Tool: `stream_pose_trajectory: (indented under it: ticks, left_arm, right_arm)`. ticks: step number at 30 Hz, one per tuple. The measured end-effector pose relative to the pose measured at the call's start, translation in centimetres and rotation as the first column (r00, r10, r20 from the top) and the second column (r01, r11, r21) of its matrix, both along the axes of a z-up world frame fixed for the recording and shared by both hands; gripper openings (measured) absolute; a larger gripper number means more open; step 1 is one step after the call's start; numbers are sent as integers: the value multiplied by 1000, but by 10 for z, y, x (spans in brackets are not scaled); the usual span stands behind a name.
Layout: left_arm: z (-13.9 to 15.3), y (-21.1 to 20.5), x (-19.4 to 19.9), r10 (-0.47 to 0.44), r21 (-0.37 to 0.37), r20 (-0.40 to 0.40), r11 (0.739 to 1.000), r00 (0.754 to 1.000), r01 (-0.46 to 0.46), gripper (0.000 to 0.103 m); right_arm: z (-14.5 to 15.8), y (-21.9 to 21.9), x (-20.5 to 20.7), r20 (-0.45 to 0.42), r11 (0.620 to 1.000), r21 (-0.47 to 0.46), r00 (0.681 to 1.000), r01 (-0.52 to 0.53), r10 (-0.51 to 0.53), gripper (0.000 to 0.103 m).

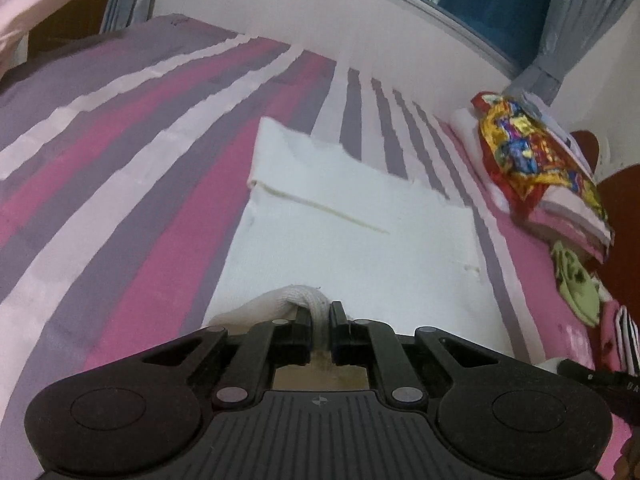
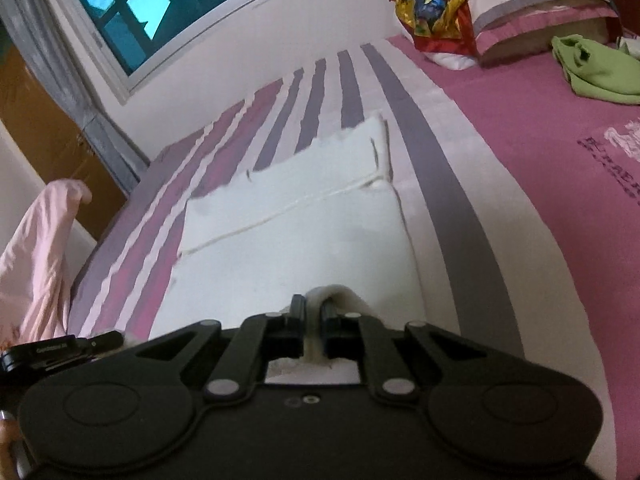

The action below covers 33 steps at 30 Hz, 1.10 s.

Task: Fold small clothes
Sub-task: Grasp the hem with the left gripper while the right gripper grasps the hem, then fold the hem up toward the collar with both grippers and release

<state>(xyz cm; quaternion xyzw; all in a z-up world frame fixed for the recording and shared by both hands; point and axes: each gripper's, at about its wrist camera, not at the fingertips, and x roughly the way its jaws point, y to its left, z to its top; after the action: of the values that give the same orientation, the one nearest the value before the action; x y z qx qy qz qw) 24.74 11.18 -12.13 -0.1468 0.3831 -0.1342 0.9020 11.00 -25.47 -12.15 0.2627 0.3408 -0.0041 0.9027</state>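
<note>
A near-edge bunch of the white cloth garment (image 1: pixel 344 236) is pinched between the closed fingers of the left gripper (image 1: pixel 320 320); another is clamped likewise by the right gripper (image 2: pixel 314 314). The garment is spread on the pink-and-purple striped bedsheet (image 1: pixel 120 168).

Striped pink, purple and white bedsheet (image 2: pixel 500 168) covering the bed; multicoloured shiny cloth (image 2: pixel 432 4) draping over a pillow (image 2: pixel 532 16) at the head; green garment (image 2: pixel 592 72) lying on the sheet near it; grey curtain (image 1: pixel 576 28) hanging beside the window (image 2: pixel 152 12); pale pink fabric (image 2: pixel 36 264) hanging off the bed's edge
</note>
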Motion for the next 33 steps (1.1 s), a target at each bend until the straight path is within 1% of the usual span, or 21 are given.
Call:
stream_pose_trajectory:
  ticks: [5, 11, 14, 17, 21, 25, 29, 33]
  left_arm:
    - [3, -9, 41, 25, 6, 27, 1000, 999, -25, 8]
    - [-1, -26, 86, 34, 13, 50, 999, 998, -34, 8]
    - [-4, -34, 109, 39, 10, 55, 999, 998, -39, 8]
    - [-5, -42, 136, 52, 2, 66, 999, 996, -53, 8]
    - [-3, -52, 173, 80, -19, 79, 997, 994, -79, 8]
    - [-12, -62, 208, 100, -23, 59, 995, 993, -99, 8]
    - [-25, -74, 238, 111, -2, 40, 994, 993, -111, 8]
    - [-37, -82, 262, 119, 20, 11, 993, 993, -119, 9]
  right_arm:
    - [-2, -12, 38, 12, 1000, -13, 1000, 17, -17, 9]
    - [-8, -26, 89, 35, 999, -13, 998, 43, -42, 8]
    - [-13, -29, 115, 37, 999, -13, 999, 40, -39, 8]
    - [-15, -30, 141, 49, 999, -35, 998, 35, -34, 8]
    - [-15, -39, 177, 65, 998, -33, 997, 54, -52, 8]
    - [-23, -53, 214, 61, 996, -30, 995, 80, -78, 8]
    - [-39, -64, 243, 38, 994, -20, 994, 105, -104, 8]
    - [-57, -68, 271, 3, 993, -36, 994, 113, -113, 8]
